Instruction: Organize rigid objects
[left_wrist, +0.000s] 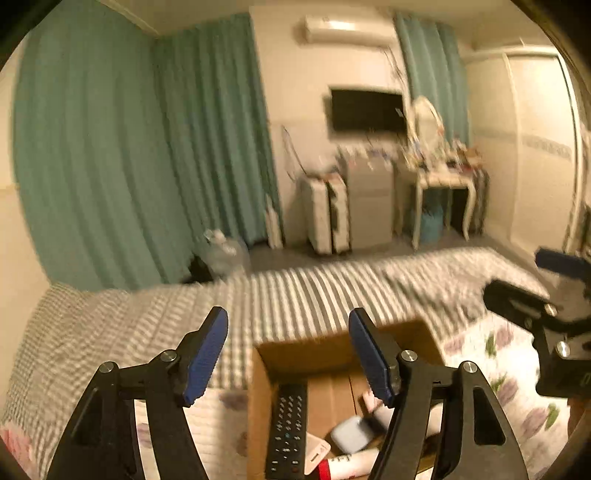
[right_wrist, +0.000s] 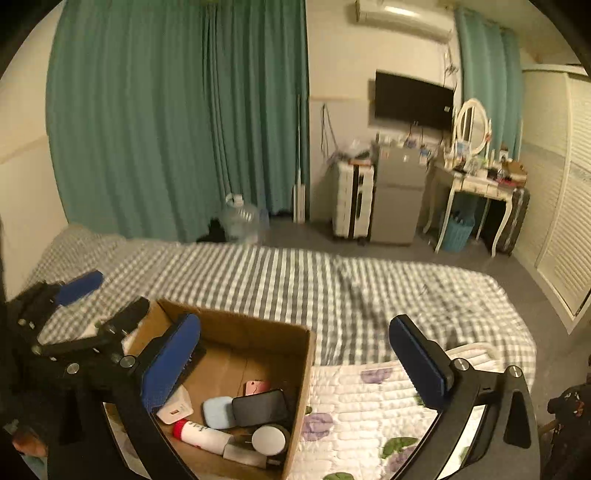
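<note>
An open cardboard box (right_wrist: 303, 365) sits on the bed and also shows in the left wrist view (left_wrist: 295, 354). It holds a black remote (left_wrist: 288, 428), a pale blue case (right_wrist: 218, 411), a dark phone (right_wrist: 260, 406), a pink item (right_wrist: 256, 387), a white tube with a red cap (right_wrist: 201, 435), a white card (right_wrist: 175, 408) and a round white lid (right_wrist: 269, 439). My left gripper (left_wrist: 288, 354) is open and empty above the box's left part. My right gripper (right_wrist: 295, 362) is open and empty above the box's right side.
The bed has a grey checked cover (right_wrist: 332, 280) and a floral quilt (right_wrist: 369, 402) under the box. Beyond the bed are teal curtains (right_wrist: 166, 129), a water jug (right_wrist: 240, 218), a suitcase (right_wrist: 351, 199), a small fridge (right_wrist: 397, 195) and a dressing table (right_wrist: 476, 184).
</note>
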